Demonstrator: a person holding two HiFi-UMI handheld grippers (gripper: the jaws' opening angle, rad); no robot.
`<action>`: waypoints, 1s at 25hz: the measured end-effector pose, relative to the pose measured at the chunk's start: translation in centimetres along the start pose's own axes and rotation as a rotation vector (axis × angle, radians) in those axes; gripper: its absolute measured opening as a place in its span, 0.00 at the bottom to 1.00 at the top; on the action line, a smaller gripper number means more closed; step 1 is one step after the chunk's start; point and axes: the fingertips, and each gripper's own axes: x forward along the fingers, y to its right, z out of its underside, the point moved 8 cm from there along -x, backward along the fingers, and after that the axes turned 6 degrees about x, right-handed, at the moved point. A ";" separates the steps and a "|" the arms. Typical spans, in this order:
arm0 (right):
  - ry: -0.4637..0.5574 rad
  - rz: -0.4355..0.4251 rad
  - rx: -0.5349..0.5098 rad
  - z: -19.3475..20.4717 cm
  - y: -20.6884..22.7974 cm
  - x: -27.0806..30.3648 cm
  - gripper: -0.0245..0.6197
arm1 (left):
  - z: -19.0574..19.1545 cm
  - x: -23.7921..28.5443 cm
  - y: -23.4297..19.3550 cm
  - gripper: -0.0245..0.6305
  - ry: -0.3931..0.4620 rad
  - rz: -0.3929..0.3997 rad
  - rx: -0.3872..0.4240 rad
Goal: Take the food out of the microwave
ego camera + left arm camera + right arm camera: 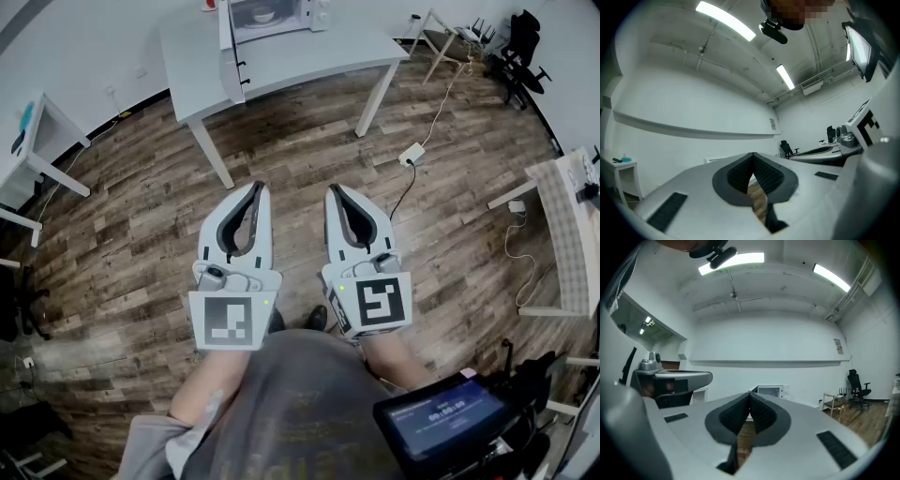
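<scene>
A white microwave (281, 14) stands on the white table (309, 61) far ahead, its door (230, 66) swung open to the left. Inside it sits a pale bowl (262, 15). My left gripper (261, 186) and right gripper (332, 189) are held side by side over the wood floor, close to my body and well short of the table. Both are shut and hold nothing. In the right gripper view the microwave (771, 391) shows small just beyond the closed tips of the right gripper (750, 393). The left gripper (753, 154) faces a bare white wall.
A power strip and cable (412, 155) lie on the floor right of the table. A small white table (37, 141) stands at the left, a chair (441, 37) and office chairs (520, 42) at the back right, another table (572, 225) at the right.
</scene>
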 end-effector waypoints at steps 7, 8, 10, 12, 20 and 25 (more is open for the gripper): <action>0.005 0.000 0.009 0.2 0.5 0.0 0.05 | 1.6 -0.2 0.5 0.05 0.022 -0.005 -0.014; 0.005 -0.001 0.009 0.2 0.5 -0.1 0.05 | 1.5 -0.2 0.5 0.05 0.026 -0.010 -0.017; 0.005 -0.003 0.010 0.3 0.6 -0.1 0.05 | 0.3 0.3 0.6 0.05 0.010 -0.005 0.004; 0.006 -0.002 0.012 0.3 0.8 -0.2 0.05 | -0.2 0.6 0.8 0.05 0.003 0.002 0.015; 0.014 0.001 0.017 0.2 2.4 -0.9 0.05 | 0.3 1.1 2.4 0.05 0.026 0.002 -0.004; 0.011 -0.009 0.023 0.3 2.8 -0.8 0.05 | 2.3 0.6 3.0 0.05 0.027 0.001 -0.032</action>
